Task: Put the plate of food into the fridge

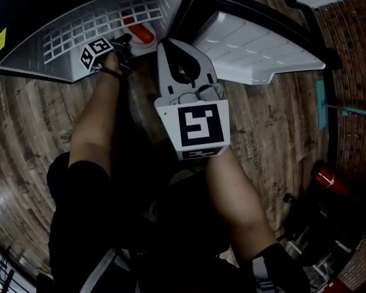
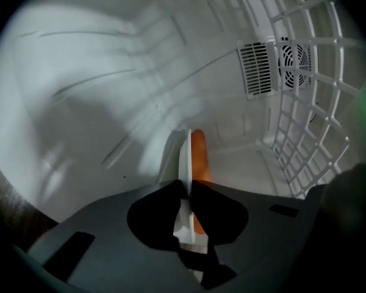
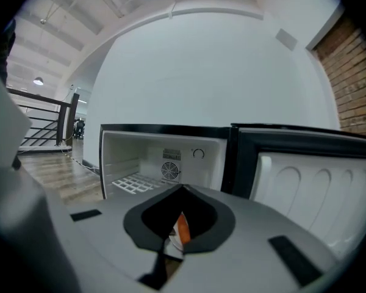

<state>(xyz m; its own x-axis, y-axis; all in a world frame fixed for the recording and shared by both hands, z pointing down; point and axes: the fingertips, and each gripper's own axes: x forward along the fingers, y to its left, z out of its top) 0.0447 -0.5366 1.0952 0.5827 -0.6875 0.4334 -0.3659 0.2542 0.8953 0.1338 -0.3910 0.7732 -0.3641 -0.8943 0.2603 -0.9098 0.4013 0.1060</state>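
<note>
The white plate [image 2: 185, 157] carries an orange piece of food [image 2: 199, 154] and is seen edge-on inside the white fridge compartment [image 2: 110, 90]. My left gripper [image 2: 184, 187] is shut on the plate's near rim. In the head view this left gripper [image 1: 129, 40] reaches into the open fridge, with the plate [image 1: 147, 43] and its orange food [image 1: 143, 35] next to the wire shelf [image 1: 91, 26]. My right gripper [image 1: 169, 43] hangs shut and holds nothing, just outside the fridge opening. In the right gripper view, the right gripper [image 3: 182, 189] points at the fridge [image 3: 158, 157].
The fridge door [image 1: 256, 41] stands open to the right, its white inner liner [image 3: 311, 182] showing. A fan grille [image 2: 293, 60] sits on the fridge's back wall. Wooden floor [image 1: 24, 121] lies below. A brick wall [image 1: 354, 54] and a red object [image 1: 324, 177] are at the right.
</note>
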